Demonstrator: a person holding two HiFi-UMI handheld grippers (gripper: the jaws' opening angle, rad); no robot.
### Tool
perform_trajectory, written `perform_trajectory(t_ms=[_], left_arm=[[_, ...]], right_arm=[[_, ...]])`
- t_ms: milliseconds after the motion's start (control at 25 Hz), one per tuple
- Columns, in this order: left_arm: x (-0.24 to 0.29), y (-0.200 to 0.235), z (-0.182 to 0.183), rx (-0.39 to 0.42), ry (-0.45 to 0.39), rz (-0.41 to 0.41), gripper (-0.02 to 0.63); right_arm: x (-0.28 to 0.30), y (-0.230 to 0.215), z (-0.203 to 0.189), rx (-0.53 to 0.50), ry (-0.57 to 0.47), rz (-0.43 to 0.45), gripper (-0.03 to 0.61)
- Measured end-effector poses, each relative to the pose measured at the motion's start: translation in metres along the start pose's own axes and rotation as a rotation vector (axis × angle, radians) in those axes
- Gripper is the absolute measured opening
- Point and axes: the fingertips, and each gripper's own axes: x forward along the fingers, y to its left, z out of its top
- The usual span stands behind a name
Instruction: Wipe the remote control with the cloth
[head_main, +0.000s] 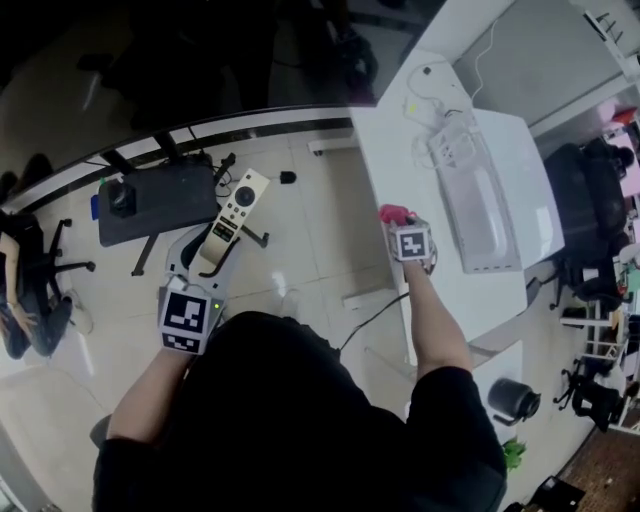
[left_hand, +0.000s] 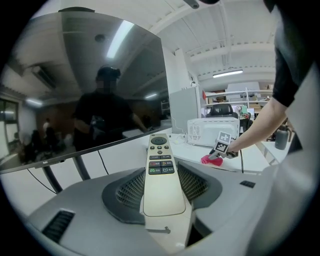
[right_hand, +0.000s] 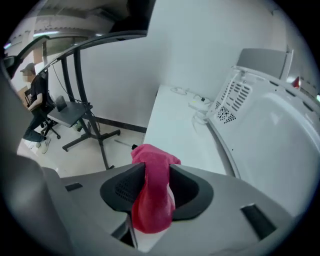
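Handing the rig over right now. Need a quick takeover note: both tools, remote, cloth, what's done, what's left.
Left tool: shut on the remote control, buttons facing up, held out over the floor.
Right tool: jaws apart, pink cloth bunched between them, low over the edge of the white table.
Done: cannot tell from this moment whether the remote has been wiped. Cloth and remote are well apart.
Left: if it has not been wiped, close on the cloth, bring it to the remote and wipe.

Probably office: white desk, swivel chairs
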Motion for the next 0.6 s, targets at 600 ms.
perform_trajectory(t_ms=[600], left_arm=[[-0.004, 0.004, -0.003, 0.006, 0.012, 0.057, 0.209]], right_arm=[[-0.021, 0.014, 0.021, 0.052, -0.096, 0.072, 0.103]])
